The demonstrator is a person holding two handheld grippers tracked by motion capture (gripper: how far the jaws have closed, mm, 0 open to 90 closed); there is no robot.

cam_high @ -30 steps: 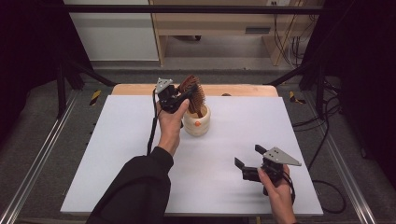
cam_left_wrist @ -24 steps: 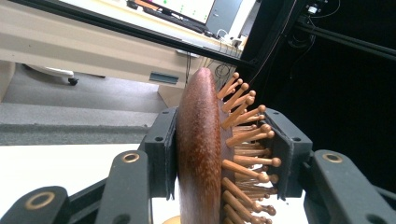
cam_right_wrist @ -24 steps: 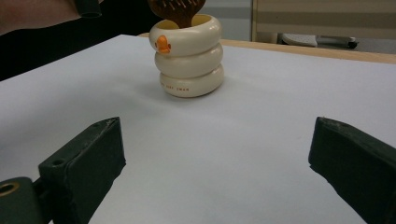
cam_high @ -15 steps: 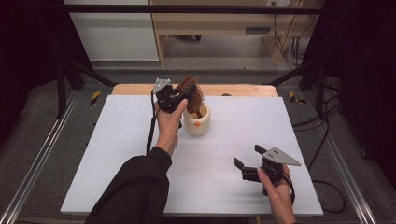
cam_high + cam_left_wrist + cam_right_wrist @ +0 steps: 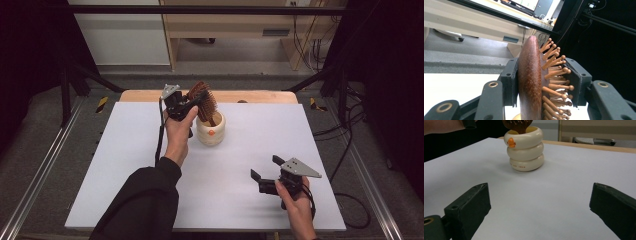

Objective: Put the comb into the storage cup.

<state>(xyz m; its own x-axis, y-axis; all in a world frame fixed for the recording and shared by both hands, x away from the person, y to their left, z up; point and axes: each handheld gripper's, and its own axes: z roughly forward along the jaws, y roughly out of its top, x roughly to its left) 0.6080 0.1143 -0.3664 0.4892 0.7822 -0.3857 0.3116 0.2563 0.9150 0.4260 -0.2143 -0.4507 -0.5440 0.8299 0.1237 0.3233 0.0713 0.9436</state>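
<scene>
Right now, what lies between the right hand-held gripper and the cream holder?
Nothing: bare white table separates the right hand-held gripper from the cream holder, seen in the right gripper view.

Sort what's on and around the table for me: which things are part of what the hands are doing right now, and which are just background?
In the job:
- wooden hairbrush, clamped by its head in the left tool, handle down in the holder
- cream ringed holder
- right tool, open, low over the white table

Lying about:
- wooden bench beyond the table
- cables on the floor
</scene>
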